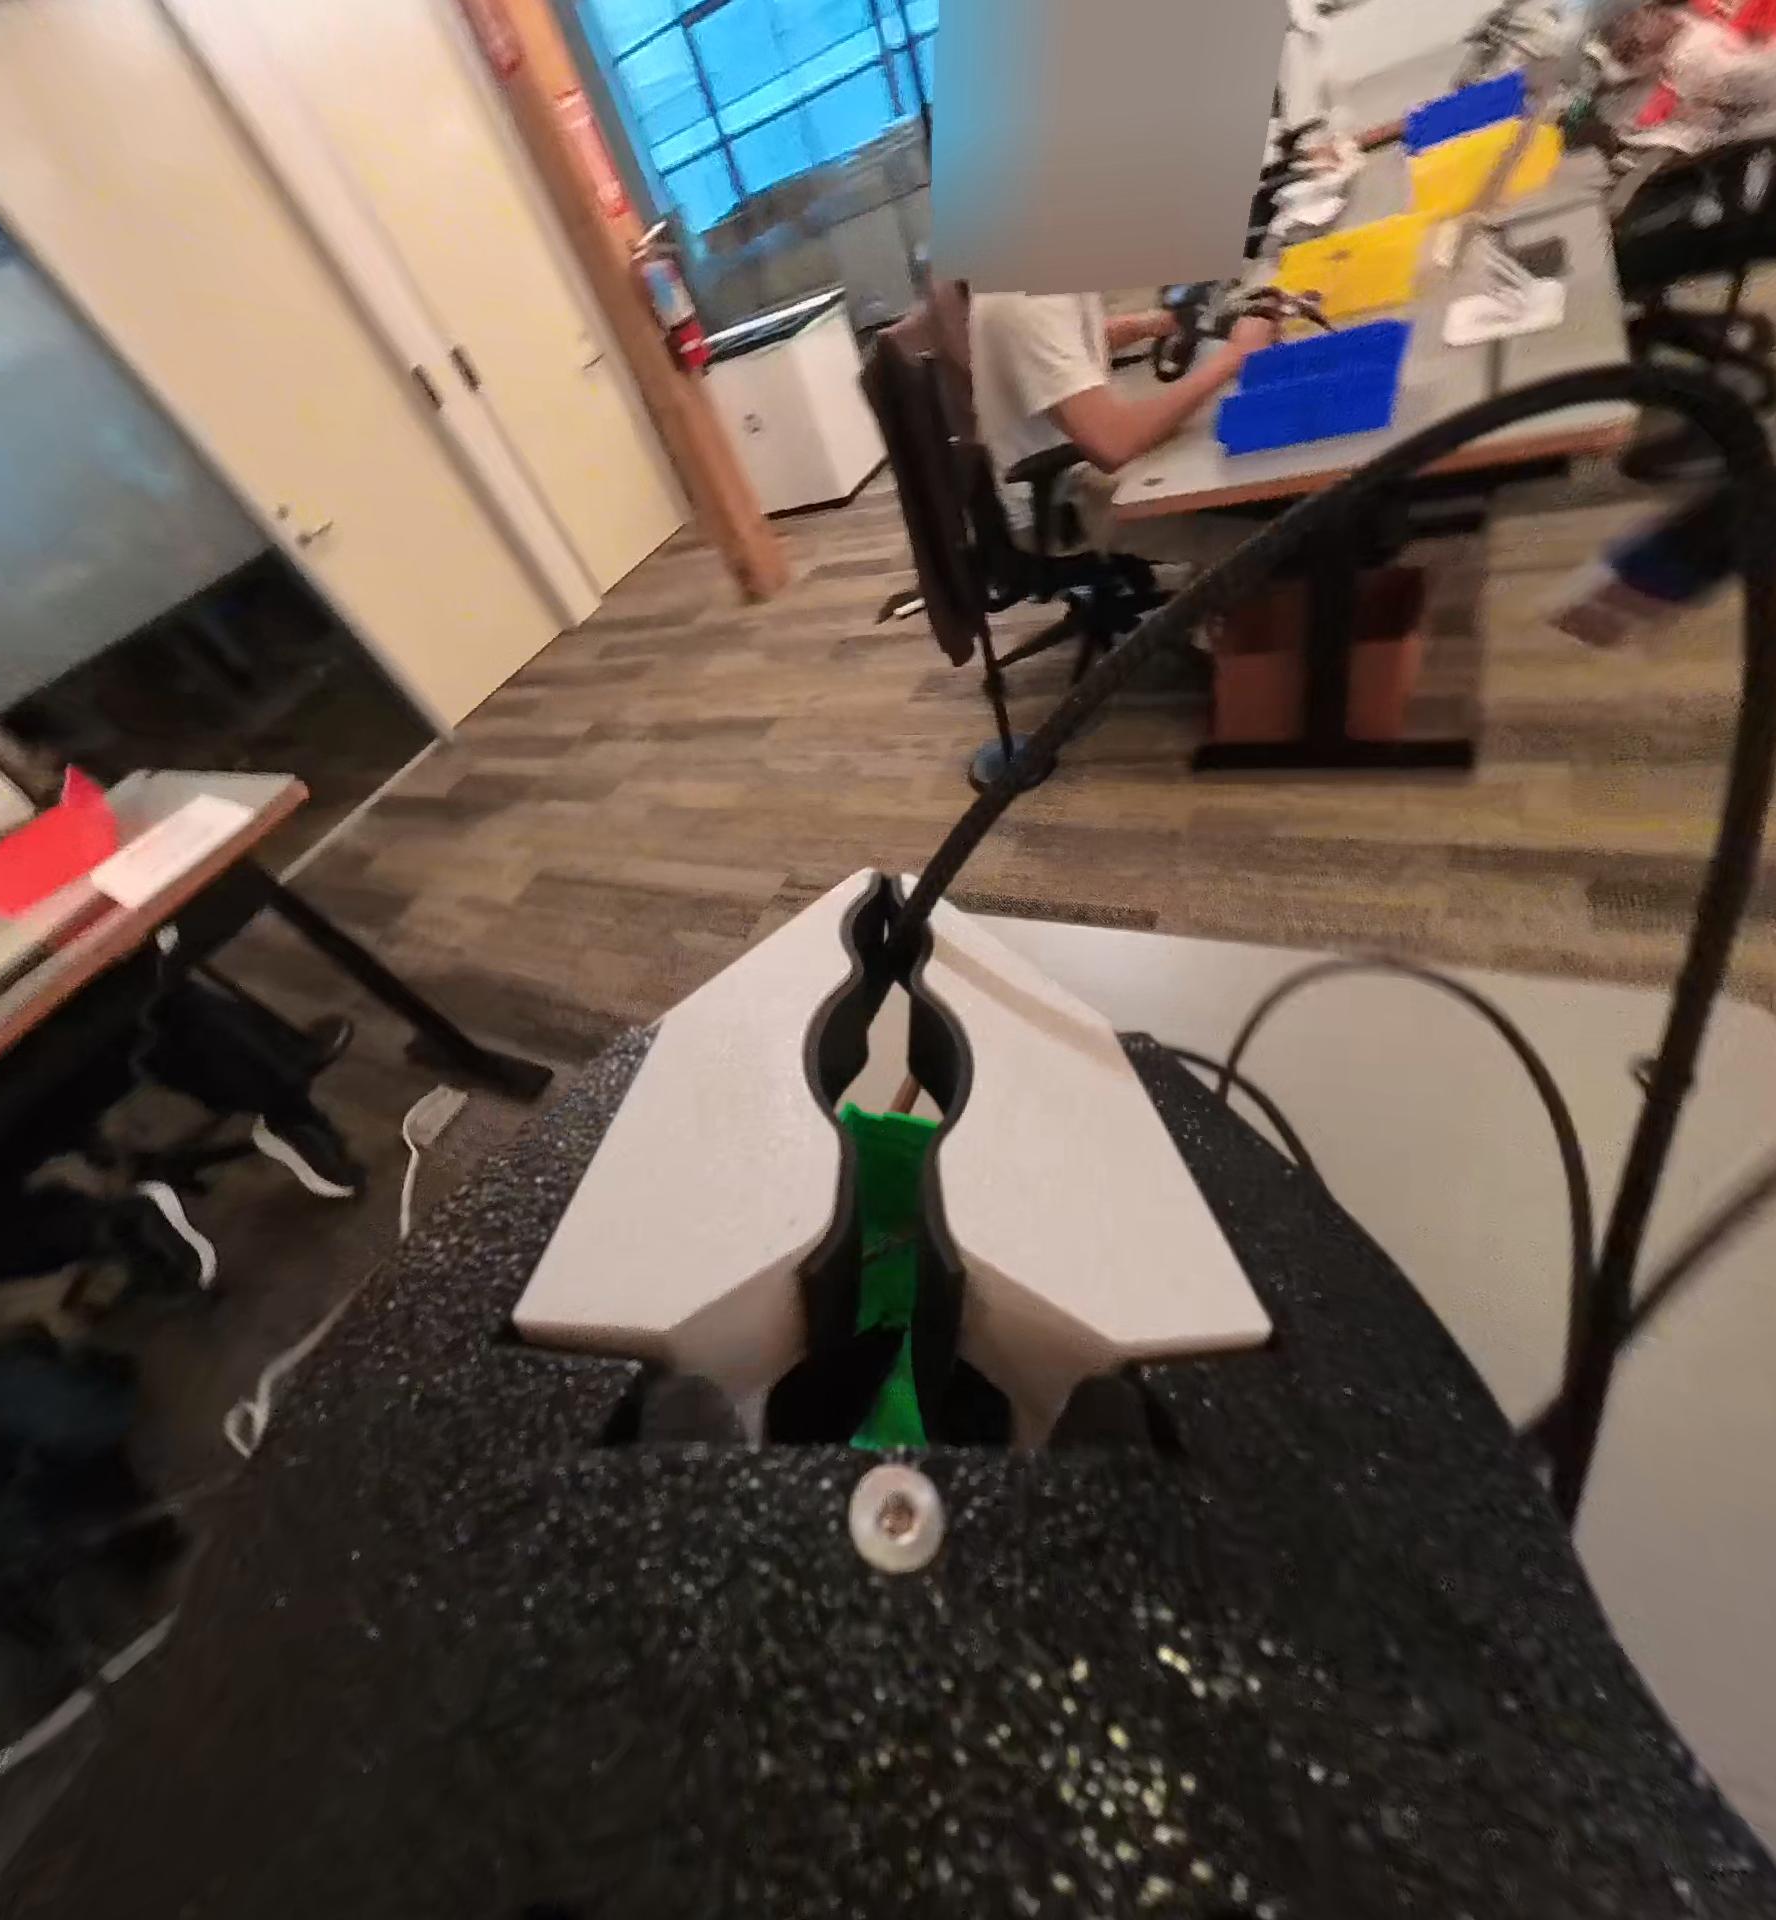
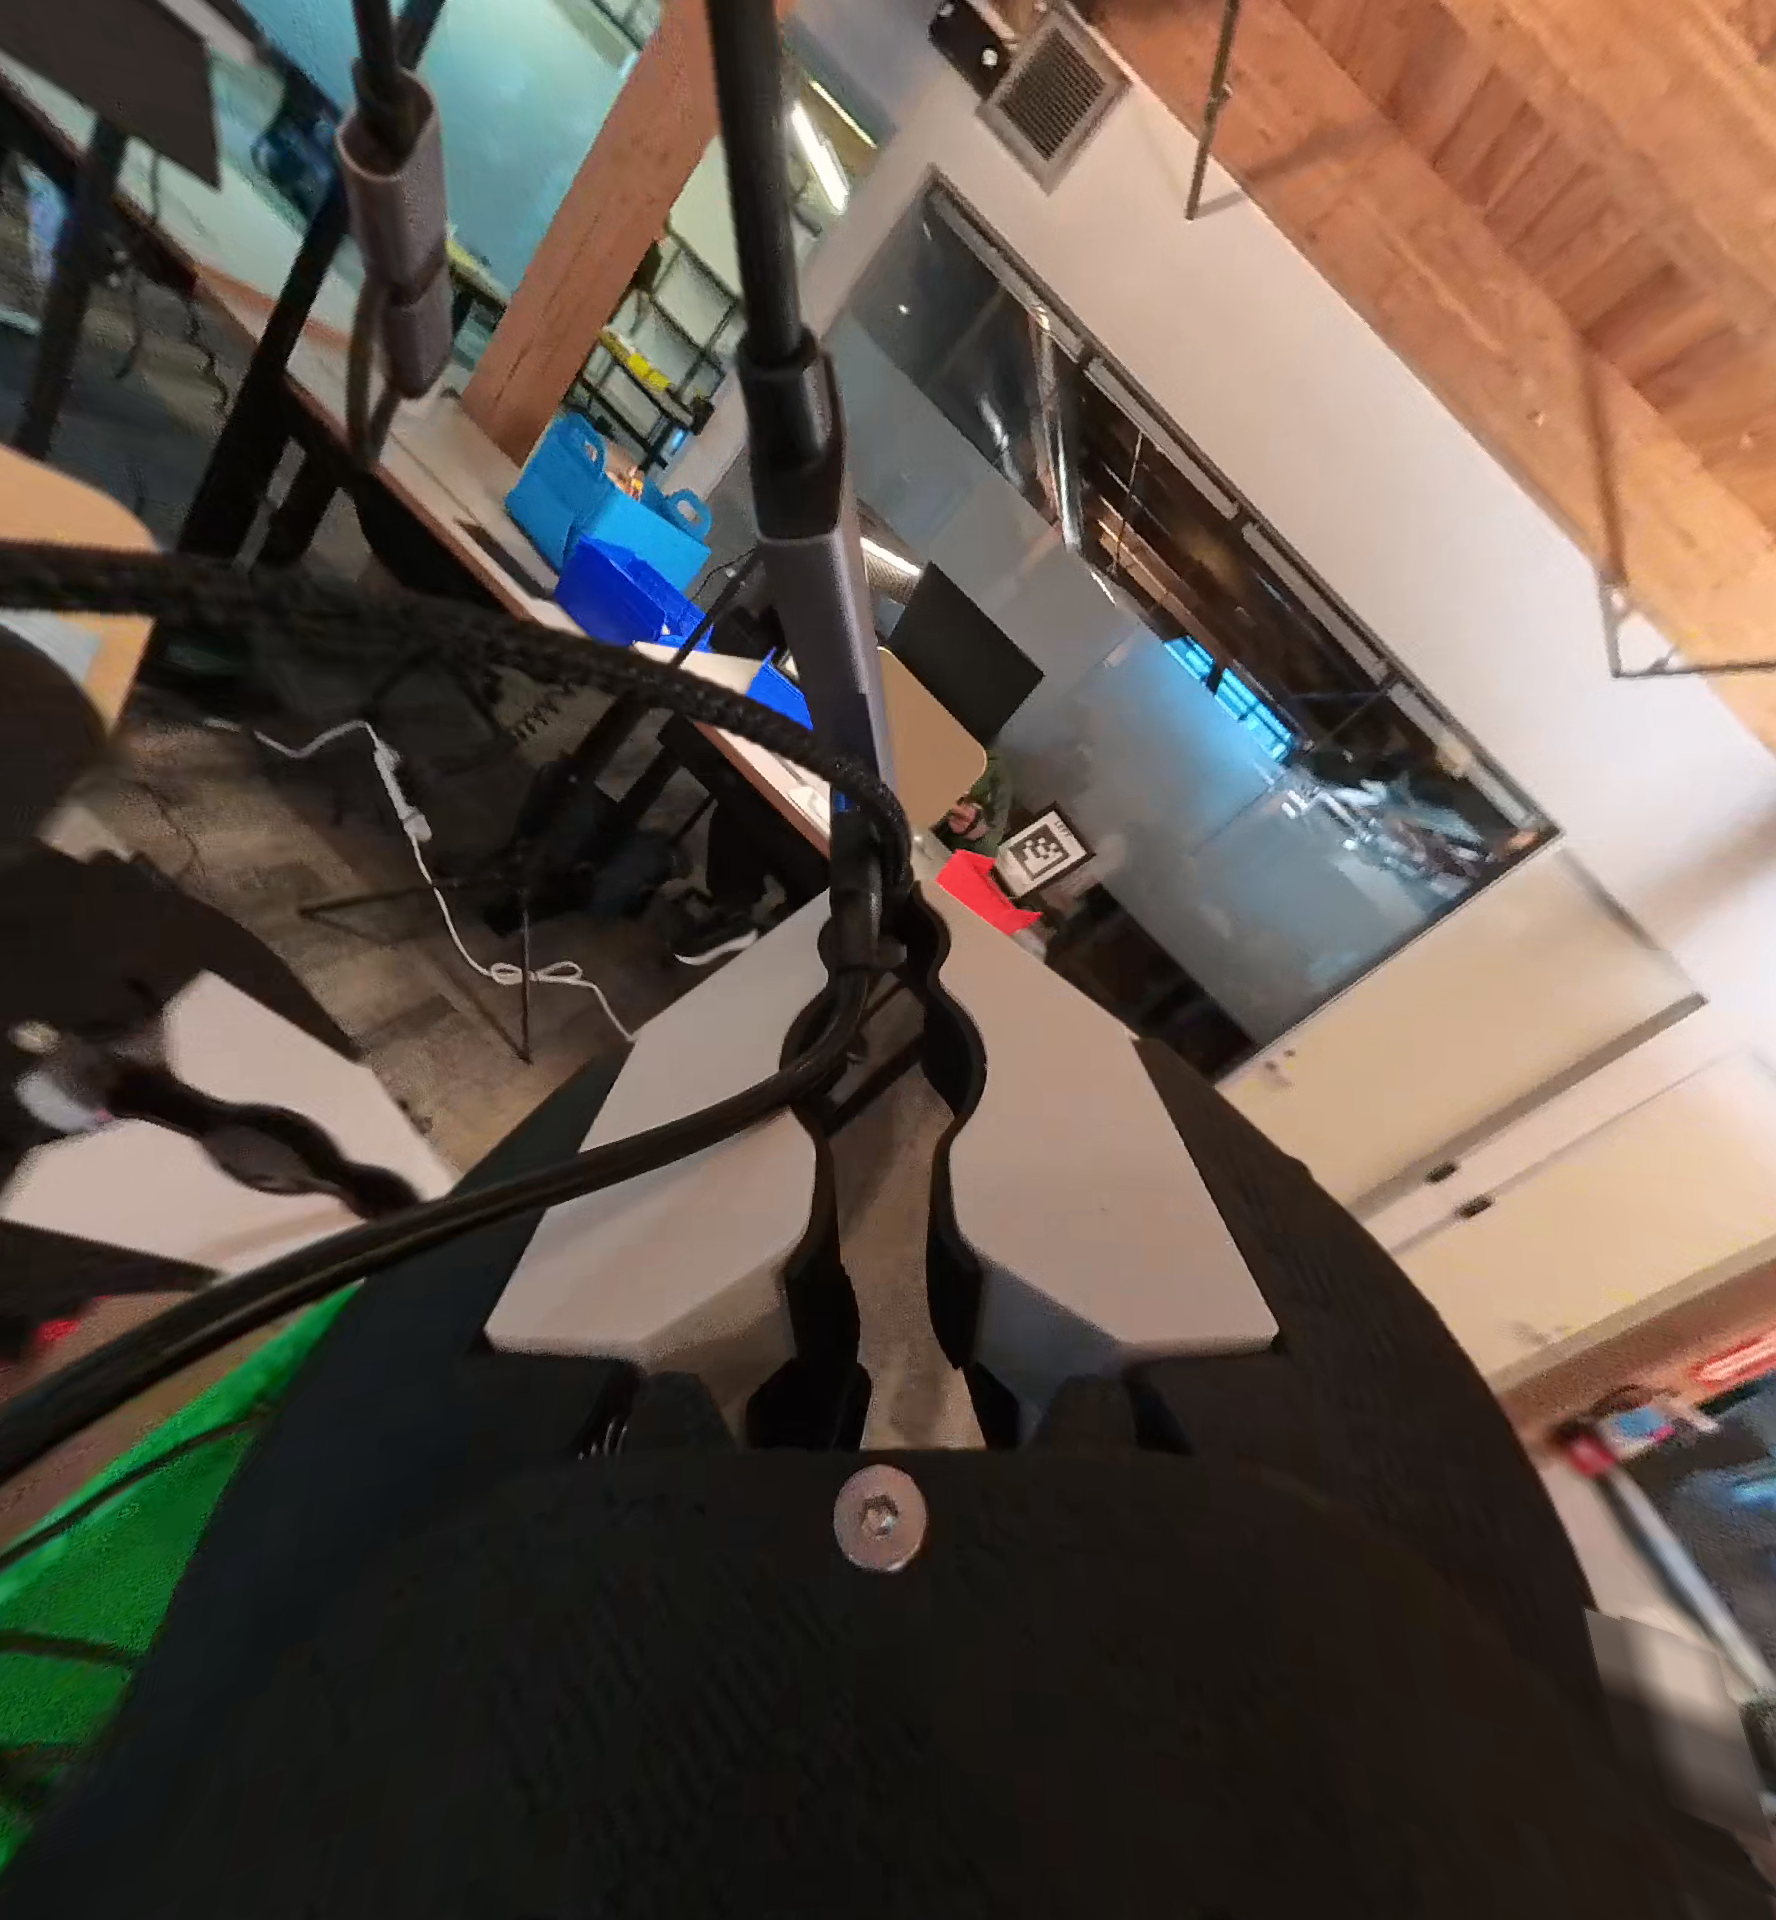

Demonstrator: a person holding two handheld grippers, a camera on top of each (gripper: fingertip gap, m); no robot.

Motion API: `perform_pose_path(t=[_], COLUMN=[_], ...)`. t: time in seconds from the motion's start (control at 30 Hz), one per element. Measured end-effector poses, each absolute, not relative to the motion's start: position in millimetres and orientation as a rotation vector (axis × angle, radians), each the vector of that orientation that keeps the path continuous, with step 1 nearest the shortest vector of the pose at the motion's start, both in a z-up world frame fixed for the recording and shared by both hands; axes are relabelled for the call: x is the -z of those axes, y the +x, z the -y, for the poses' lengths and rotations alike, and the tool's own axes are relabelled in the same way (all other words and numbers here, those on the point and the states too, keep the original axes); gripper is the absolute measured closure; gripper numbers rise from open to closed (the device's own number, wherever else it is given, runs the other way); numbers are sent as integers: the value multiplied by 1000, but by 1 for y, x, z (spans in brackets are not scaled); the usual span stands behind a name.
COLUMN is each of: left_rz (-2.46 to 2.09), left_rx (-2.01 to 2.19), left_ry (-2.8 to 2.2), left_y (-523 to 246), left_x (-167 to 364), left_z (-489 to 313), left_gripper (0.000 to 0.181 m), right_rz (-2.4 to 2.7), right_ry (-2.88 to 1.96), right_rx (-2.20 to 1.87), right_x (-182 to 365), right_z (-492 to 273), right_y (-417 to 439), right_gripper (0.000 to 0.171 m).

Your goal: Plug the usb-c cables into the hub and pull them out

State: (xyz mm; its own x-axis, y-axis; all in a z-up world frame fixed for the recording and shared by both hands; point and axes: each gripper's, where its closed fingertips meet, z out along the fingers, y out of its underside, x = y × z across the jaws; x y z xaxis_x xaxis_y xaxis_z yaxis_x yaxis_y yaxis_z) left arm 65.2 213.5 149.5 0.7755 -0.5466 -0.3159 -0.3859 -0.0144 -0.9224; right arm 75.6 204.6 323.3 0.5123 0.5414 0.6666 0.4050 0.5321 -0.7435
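Office floor behind, left gripper (image 1: 889, 925) pinching braided cable (image 1: 1227, 540), perhaps taut

Interior evenly lit, moderately bright; daylight enters through blue-tinted windows (image 1: 759, 114) at rear; shadows soft; wide-angle distortion bends lines toward the edges in both views; motion blur smears the far desks (image 1: 1383, 312) and peripheral objects; near foreground sharper.

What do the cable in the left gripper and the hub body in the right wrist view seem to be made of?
The braided cable, pinched in the left gripper: woven fabric sleeve, matte black, going by its criss-cross texture.

The hub, at the right gripper: probably brushed metal, grey with a soft sheen; painted plastic is possible.
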Motion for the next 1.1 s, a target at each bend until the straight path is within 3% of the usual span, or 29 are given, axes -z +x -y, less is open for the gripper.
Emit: perform_pose_path(t=[0.03, 0.17, 0.33, 0.5, 0.73, 0.77, 0.9, 1.03, 1.07, 1.1], left_rz=[-687, -375, -35, 39, -281, -333, -486, -556, -554, -542], left_rx=[159, 317, 480, 450, 203, 238, 250, 276, 254, 239], left_ry=[-1652, -1685, -1704, -1913, -2228, -2288, -2485, -2646, -2633, -2615], left_y=[60, 37, 15, 8, 7, 12, 13, 5, 0, -4], left_x=[-143, -83, 28, 149, 235, 241, 242, 230, 224, 217], left_z=[-236, -317, -370, -372, -334, -324, -281, -237, -234, -232], left_gripper=[181, 181, 181, 181, 181, 178, 132, 91, 89, 88], right_rz=[1056, 969, 926, 995, 1343, 1414, 1661, 1808, 1786, 1757], right_ry=[-1087, -1239, -1438, -1581, -1781, -1841, -2009, -2027, -2040, -2068], right_rx=[-135, -219, -193, -217, -41, -19, 102, 152, 74, -1], right_x=[-313, -231, -69, 75, 210, 226, 278, 290, 282, 273], right_z=[-221, -297, -372, -385, -375, -374, -368, -364, -361, -359], right_y=[72, 51, 37, 32, 51, 56, 80, 88, 82, 77], right_gripper=[166, 166, 166, 165, 165, 165, 165, 164, 156, 136])
